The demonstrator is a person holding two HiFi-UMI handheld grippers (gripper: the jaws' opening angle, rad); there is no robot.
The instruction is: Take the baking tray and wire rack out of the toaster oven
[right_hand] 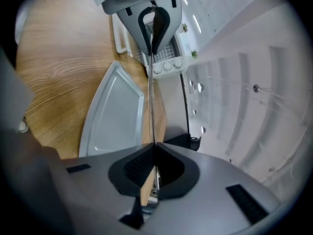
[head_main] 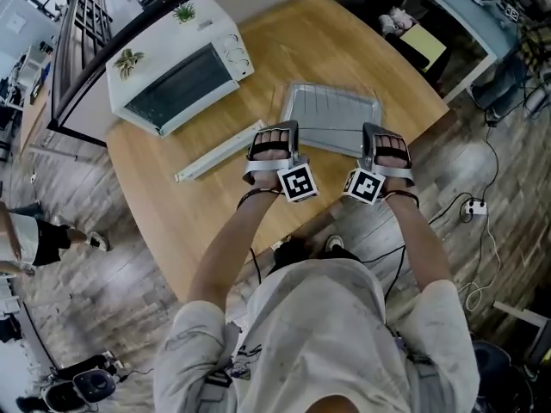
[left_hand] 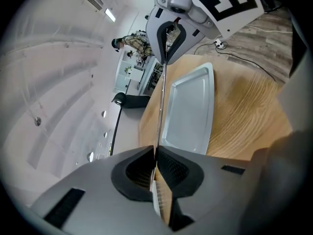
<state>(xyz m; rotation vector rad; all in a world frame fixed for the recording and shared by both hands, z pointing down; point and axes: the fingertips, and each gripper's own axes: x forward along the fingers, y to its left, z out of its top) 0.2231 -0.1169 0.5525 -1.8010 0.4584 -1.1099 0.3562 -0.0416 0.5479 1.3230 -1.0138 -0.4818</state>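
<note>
Two grippers, left (left_hand: 156, 153) and right (right_hand: 155, 148), are each clamped tight on the near edge of the rack (right_hand: 152, 106), one toward each end. They hold the rack over the tray (left_hand: 188, 106). The tray lies flat on the table (head_main: 215, 213), right of the oven (head_main: 176, 67) and a little nearer the person.
</note>
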